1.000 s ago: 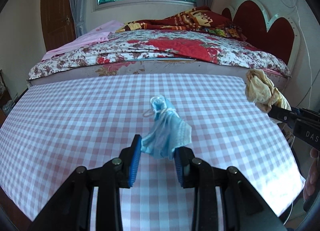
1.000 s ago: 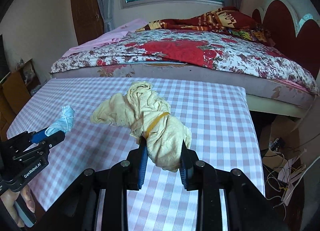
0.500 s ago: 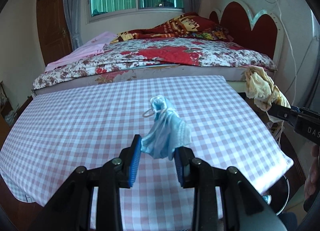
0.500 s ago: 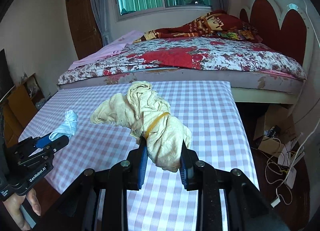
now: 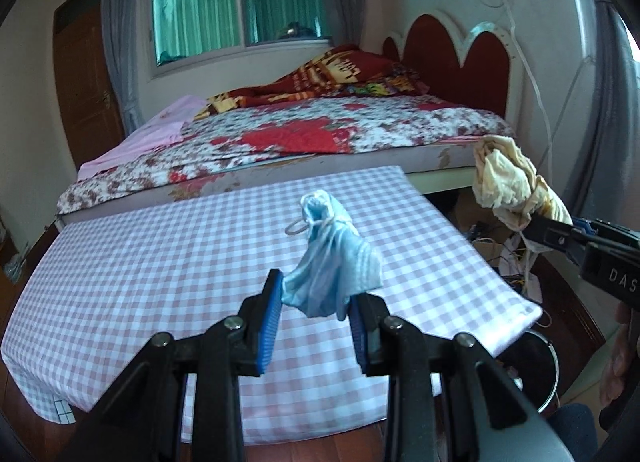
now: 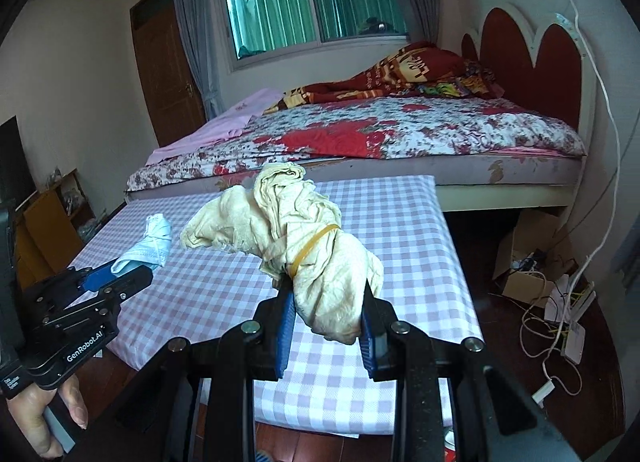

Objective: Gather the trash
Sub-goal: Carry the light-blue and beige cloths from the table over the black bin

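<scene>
From the left wrist view, the left gripper [image 5: 316,318] has its blue pads closed on the bottom of a crumpled blue face mask [image 5: 332,262], which stands up between them with its ear loop sticking out to the side. It hangs in the air over the near right part of the checked surface [image 5: 160,254], clear of the cloth. A second ago the surface filled almost the whole lower view; now its near edge and right corner show, with bare floor below, so the gripper has pulled back and lifted a little. Just past the near right corner, low down, the rim of a dark round bin [image 5: 548,378] has come into sight. At the right, the right gripper [image 5: 532,228] carries the yellowish rag [image 5: 508,186] beyond the surface's right edge.

From the right wrist view, the right gripper [image 6: 326,322] is clamped tight on the lower end of the yellowish rag [image 6: 296,238], a bundle bound with a rubber band [image 6: 316,242]. It too is held above the near right corner of the surface [image 6: 400,230], and more floor and cables show than before. At the left, the left gripper [image 6: 120,278] holds the face mask [image 6: 154,244], with a hand [image 6: 44,418] on its handle.

I judge both pieces are collected and being carried off the surface; the drop into the bin looks next.
</scene>
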